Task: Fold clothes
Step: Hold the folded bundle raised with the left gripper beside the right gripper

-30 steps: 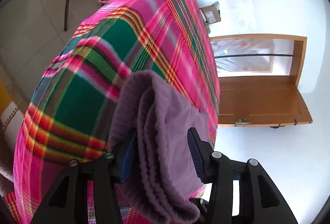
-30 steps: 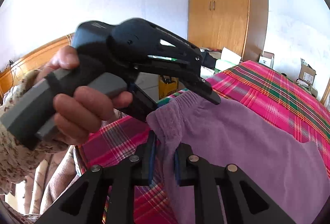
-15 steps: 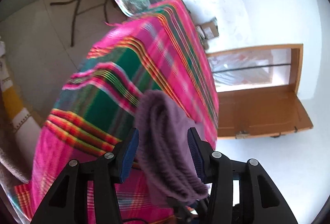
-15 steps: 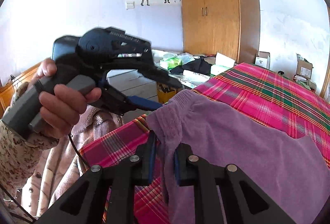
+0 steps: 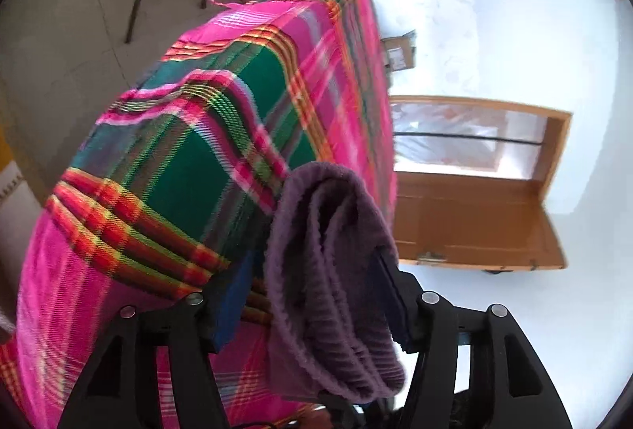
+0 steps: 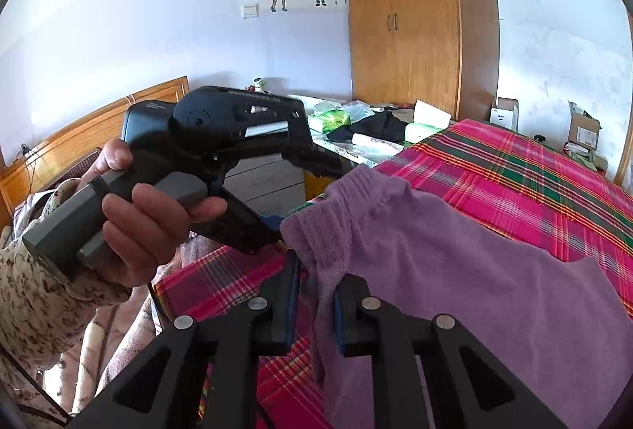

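Purple fleece garment (image 6: 455,271), ribbed waistband bunched, is pinched in the right gripper (image 6: 312,304); the spread left gripper (image 5: 312,294) straddles it.

1. Your left gripper (image 5: 312,294) hides one pad behind the purple garment (image 5: 328,271).
2. The garment (image 6: 455,290) runs off the right wrist view's lower right edge.
3. The plaid bed cover (image 5: 166,172) looks motion-blurred.
4. The boxes (image 6: 581,130) carry labels too small to read.
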Available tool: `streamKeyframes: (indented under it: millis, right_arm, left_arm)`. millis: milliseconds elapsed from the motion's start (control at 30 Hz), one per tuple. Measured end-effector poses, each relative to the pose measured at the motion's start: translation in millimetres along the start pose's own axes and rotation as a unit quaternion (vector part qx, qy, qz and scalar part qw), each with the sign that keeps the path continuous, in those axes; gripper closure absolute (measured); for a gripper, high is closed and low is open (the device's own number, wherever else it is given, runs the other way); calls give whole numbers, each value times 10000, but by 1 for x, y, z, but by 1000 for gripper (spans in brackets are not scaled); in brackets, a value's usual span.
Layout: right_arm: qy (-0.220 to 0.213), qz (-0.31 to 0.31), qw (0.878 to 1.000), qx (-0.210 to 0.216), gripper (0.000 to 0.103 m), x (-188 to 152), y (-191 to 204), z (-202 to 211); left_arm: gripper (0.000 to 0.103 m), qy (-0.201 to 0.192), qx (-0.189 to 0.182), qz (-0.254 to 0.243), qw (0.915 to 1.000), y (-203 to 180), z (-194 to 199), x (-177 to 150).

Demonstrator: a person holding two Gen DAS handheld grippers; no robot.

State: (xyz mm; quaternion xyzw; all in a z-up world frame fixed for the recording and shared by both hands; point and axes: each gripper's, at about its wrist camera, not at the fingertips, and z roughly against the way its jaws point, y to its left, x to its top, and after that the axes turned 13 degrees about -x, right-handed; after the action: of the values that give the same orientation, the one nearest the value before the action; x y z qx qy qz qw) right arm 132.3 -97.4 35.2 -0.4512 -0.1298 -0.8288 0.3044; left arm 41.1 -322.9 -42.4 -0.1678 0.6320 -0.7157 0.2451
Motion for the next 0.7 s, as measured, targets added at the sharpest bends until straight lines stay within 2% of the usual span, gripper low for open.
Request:
streamKeyframes:
  millis: [167, 267, 433, 700]
  right_arm:
    - [110, 52, 9999, 74, 88, -2, 4, -4]
    - [205, 140, 9996, 104, 88, -4, 8, -9]
    - [286, 238, 9992, 135, 88, -5, 14, -15]
    - [352, 313, 9988, 138, 88, -6, 17, -19]
  left_arm:
    - [39, -156, -622, 157, 9978, 11, 11, -1]
    - [39, -142, -738, 155, 9971, 13, 10, -2]
    - [39, 12, -588, 84, 9982, 8, 5, 0]
    - [41, 361, -52, -115, 9993, -4, -16, 5]
